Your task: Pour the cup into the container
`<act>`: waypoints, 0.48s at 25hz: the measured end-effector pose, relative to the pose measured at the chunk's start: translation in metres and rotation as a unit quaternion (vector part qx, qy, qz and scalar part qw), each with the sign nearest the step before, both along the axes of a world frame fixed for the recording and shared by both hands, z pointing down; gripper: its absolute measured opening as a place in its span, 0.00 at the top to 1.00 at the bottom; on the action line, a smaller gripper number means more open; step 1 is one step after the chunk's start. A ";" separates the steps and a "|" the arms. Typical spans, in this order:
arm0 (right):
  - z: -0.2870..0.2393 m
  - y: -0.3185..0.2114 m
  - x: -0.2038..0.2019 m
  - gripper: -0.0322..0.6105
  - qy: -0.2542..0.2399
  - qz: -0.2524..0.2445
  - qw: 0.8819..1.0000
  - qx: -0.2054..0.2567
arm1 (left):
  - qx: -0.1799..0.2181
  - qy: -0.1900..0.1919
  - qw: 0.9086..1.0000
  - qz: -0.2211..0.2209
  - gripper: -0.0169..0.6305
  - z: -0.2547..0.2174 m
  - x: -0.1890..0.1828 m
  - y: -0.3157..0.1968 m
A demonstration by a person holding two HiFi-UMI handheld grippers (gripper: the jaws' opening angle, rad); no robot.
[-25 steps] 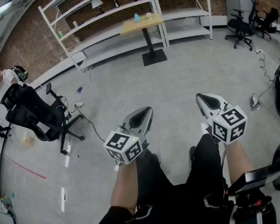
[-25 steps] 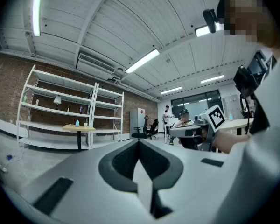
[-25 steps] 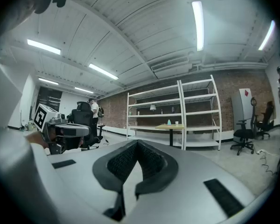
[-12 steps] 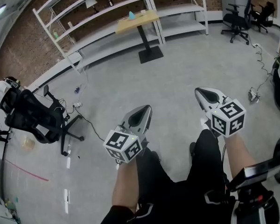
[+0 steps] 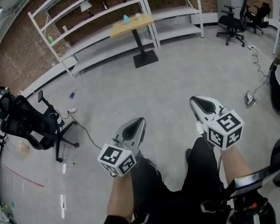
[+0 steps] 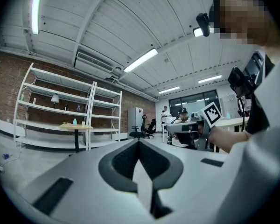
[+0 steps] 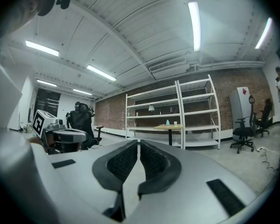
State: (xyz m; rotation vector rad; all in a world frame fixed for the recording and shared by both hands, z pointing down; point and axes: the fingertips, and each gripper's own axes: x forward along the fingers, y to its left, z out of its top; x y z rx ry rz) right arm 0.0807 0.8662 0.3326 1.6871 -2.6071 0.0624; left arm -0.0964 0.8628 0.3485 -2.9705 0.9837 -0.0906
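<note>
White cup (image 5: 137, 15) on far table (image 5: 129, 26)

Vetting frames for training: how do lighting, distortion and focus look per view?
Head view: even light, sharp, though the wide lens bows the white metal shelving. Left gripper view: heavy fisheye with dark corners, glare off the long ceiling tube light, the grey left gripper soft up close. Right gripper view: same fisheye and dark rim, bright ceiling strip light, the grey right gripper soft.

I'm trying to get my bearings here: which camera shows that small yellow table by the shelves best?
The head view. It shows the table from above, with its top, post and base all clear. The left gripper view shows the table only small, far off and nearly edge-on, and the right gripper view does the same.
</note>
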 end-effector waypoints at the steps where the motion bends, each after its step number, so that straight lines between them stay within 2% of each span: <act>1: 0.004 0.000 0.002 0.95 0.000 -0.002 1.000 0.000 | -0.009 -0.004 1.000 -0.002 0.98 0.010 0.001 -0.001; 6: 0.035 -0.027 0.019 0.95 -0.011 0.001 1.000 -0.016 | -0.057 -0.019 0.998 -0.003 0.98 0.057 0.010 -0.028; 12: 0.036 -0.068 0.025 0.95 -0.009 -0.011 1.000 -0.013 | -0.066 -0.026 0.997 -0.011 0.98 0.063 0.014 -0.072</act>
